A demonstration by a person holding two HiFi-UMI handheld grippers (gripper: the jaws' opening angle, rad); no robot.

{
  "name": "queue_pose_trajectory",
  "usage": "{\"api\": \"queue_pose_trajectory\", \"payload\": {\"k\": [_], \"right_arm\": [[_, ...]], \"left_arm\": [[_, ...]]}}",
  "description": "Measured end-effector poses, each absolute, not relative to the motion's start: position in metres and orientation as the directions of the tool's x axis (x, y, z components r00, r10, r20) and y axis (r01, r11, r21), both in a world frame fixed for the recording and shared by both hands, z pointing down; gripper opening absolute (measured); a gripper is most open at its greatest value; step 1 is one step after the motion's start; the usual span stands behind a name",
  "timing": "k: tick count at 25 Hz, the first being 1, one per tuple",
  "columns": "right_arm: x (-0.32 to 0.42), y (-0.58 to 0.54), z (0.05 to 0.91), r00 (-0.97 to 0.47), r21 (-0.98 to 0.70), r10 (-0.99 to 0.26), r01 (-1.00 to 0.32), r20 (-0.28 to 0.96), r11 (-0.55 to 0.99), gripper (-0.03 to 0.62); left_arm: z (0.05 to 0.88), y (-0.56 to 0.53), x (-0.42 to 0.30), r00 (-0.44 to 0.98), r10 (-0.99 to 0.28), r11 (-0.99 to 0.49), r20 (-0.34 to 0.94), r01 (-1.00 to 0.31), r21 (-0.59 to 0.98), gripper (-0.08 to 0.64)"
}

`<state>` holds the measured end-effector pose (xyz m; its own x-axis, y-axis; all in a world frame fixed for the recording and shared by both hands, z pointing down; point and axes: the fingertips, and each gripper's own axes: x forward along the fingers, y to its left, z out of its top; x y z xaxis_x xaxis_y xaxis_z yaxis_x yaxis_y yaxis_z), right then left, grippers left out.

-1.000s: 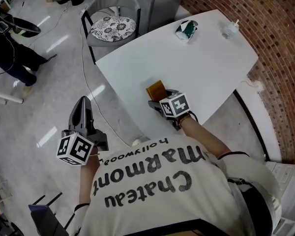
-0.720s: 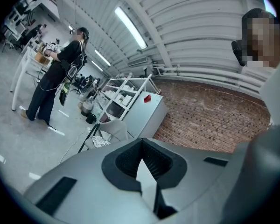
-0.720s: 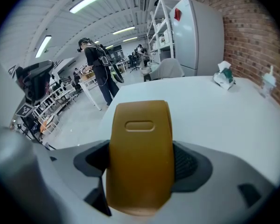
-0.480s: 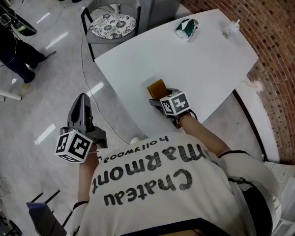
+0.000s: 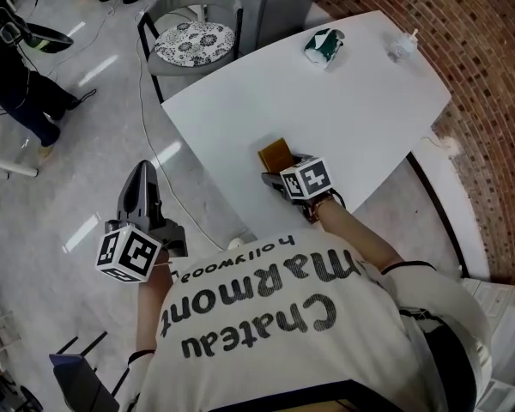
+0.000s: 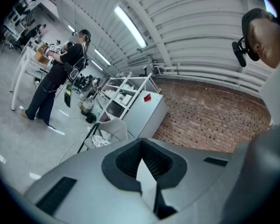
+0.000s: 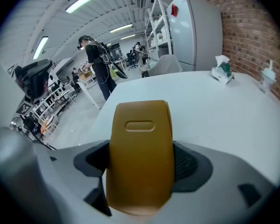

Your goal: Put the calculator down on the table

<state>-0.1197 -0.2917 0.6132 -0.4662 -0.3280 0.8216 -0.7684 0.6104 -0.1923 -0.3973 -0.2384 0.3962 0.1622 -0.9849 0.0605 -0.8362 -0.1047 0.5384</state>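
The right gripper (image 5: 279,172) pinches the calculator (image 7: 139,153) by its two long sides, its jaws closed firmly on the orange-brown case. It holds the calculator low over the white table (image 5: 360,101), near the edge closest to the person. No view shows whether the underside already touches the tabletop.

The left gripper (image 5: 142,197) hangs off to the side over the floor, well apart from the table. Its jaws are pressed together at the tips with nothing between them.

The step in hand appears to be the set-down itself. The next move likely calls for settling the calculator flat on the table, spreading the right jaws, then drawing the gripper straight back without dragging the case.
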Motion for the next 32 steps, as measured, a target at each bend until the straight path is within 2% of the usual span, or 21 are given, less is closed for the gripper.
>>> {"api": "queue_pose_trajectory", "payload": {"k": [18,32], "right_arm": [[-0.09,-0.299,0.628,-0.398,-0.147,-0.329,-0.798,0.856,0.584,0.405],[-0.092,-0.294,0.632,-0.358,-0.068,-0.312,-0.745,0.88,0.663,0.407]], "left_arm": [[0.395,-0.254,-0.381,0.191,-0.979,-0.123,0.076,-0.84,0.528,0.002],[0.402,-0.255,-0.383,0.187,-0.979,-0.115,0.08,-0.831,0.544,0.002]]}}
